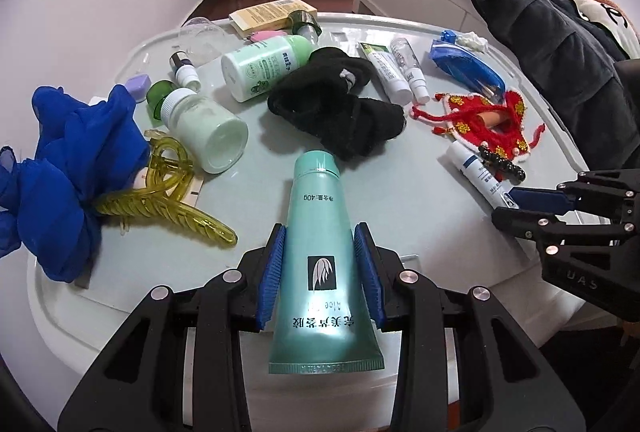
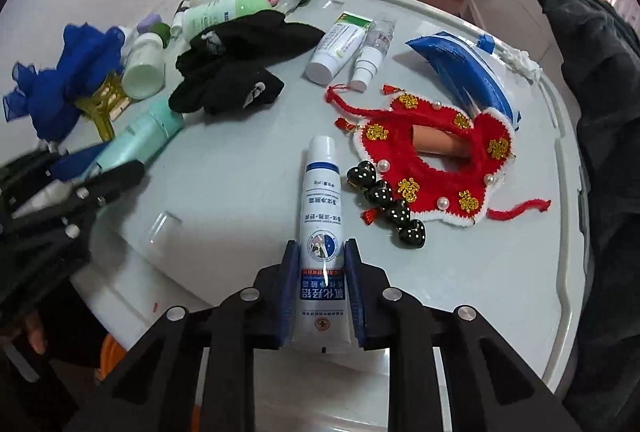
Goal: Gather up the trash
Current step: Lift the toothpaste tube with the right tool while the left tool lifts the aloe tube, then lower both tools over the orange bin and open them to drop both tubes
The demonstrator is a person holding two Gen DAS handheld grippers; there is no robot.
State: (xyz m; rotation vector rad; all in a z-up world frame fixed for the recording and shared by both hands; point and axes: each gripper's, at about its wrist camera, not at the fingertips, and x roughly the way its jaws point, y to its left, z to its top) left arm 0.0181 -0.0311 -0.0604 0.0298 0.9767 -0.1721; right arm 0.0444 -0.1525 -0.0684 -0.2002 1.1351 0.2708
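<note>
My left hand-held gripper (image 1: 320,272) pinches the teal tube (image 1: 320,252) near its crimp, my right hand-held gripper (image 2: 322,292) the white tube (image 2: 320,228) likewise, both over the counter (image 2: 240,192); light, soft, slick plastic, so I judge the stiffer crimped end grips best.

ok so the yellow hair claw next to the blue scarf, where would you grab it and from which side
Probably the yellow hair claw is best taken at its long toothed arm, which lies flat on the table and points away from the blue scarf. Come from above on that open side, fingers across the arm. The looped end sits against the scarf and the white jar, so it is crowded there.
</note>
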